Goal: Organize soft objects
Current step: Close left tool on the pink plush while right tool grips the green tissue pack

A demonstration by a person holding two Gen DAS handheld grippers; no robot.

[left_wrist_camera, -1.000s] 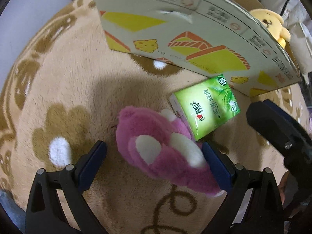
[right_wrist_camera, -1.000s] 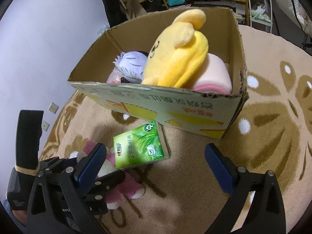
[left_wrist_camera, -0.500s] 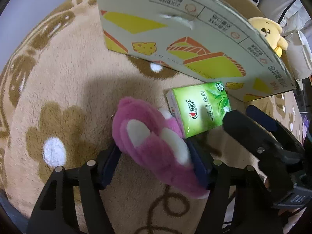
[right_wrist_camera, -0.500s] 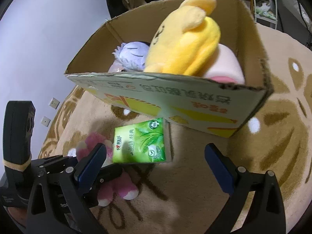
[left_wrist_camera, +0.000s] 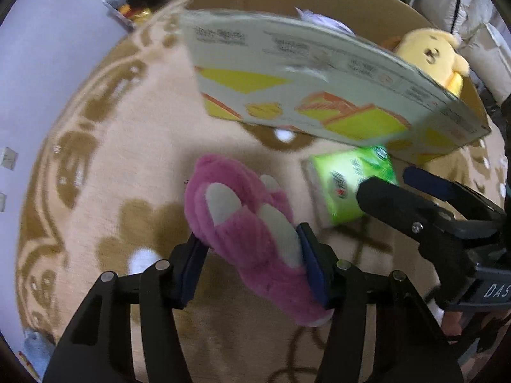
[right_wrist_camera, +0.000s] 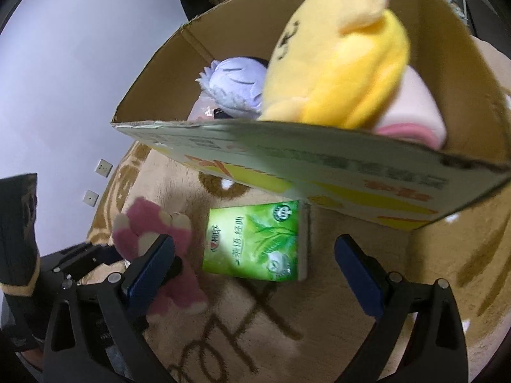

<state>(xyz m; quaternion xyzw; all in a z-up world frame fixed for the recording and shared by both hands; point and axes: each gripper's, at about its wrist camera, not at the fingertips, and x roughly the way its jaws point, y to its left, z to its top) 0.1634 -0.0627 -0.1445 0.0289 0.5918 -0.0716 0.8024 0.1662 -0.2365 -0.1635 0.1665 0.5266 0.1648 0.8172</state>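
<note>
A pink plush toy with pale patches sits between the blue pads of my left gripper. The jaws are closing and the pads press its sides, holding it just above the rug. The same plush shows at the lower left of the right wrist view. My right gripper is open, its fingers on either side of a green tissue pack on the rug without touching it. In the left wrist view the pack lies right of the plush, with the right gripper over it.
An open cardboard box stands just behind the pack, holding a yellow plush, a lilac plush and a pink-white roll. The tan patterned rug spreads to the left. A pale wall is beyond.
The left jaws came together on the pink plush and lifted it a little. The right gripper moved in closer over the green pack.
</note>
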